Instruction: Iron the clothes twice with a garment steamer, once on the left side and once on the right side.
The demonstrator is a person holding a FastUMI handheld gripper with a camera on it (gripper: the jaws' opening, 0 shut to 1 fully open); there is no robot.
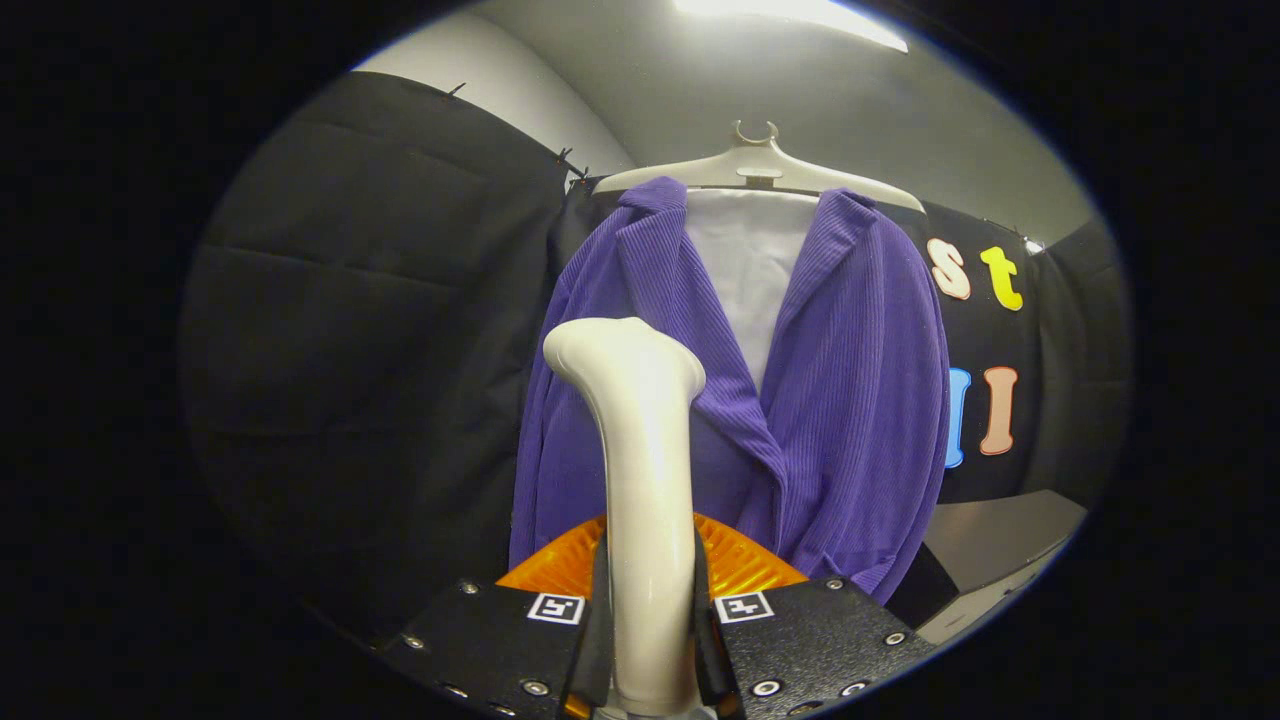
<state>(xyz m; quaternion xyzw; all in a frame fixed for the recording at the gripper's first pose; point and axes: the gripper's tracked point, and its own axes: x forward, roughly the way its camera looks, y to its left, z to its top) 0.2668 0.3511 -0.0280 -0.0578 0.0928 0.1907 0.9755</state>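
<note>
Here the garment steamer [640,440] is seen as a smooth, pale, glossy handle that rises from between the fingers and flares at its top into a head bent toward 11 o'clock. The gripper [650,620] is clenched on the handle, a finger pressed against each side of it. Just beyond the head, a purple ribbed jacket [850,400] is hung on a pale hanger [760,170] over a white board [750,270], which is exposed between the lapels at 12 o'clock. The steamer head is overlapped on the jacket's front panel at 10 o'clock of its centre; contact cannot be told. Black cloth [360,330] is draped at 9 o'clock, a grey wall [700,90] is noted above, and a grey surface [1000,540] lies at 4 o'clock.
</note>
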